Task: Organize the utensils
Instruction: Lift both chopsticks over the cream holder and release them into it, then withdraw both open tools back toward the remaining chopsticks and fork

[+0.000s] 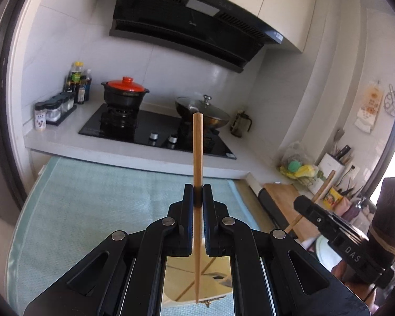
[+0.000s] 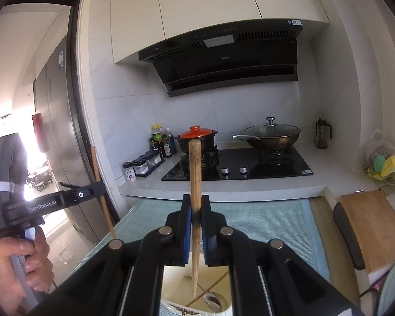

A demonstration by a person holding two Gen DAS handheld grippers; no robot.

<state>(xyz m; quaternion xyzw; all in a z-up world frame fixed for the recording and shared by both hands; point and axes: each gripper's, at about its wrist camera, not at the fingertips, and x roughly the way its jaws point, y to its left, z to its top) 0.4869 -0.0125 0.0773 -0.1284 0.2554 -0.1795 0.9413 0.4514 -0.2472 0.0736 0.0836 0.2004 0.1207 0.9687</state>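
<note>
I am carrying two chopsticks, the left claw [image 1: 197, 193] clamping one chopstick [image 1: 197, 142], the right claw [image 2: 196, 205] clamping another chopstick [image 2: 194, 168], both upright above the teal mat [image 1: 92, 197] at lower centre; next, I judge, comes lowering them into a holder.

Both wrist cameras stood side by side, faced the stove [image 1: 155, 131] [image 2: 237, 166] from near; range hood [image 1: 187, 18] [image 2: 223, 60] shared.

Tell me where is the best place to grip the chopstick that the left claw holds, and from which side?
Grip the chopstick on its thick upper half, near where the left claw pinches it now. Come from the two flat sides with the stick upright between the fingers. The lower end tapers thin, so it would likely slip or swing there.
</note>
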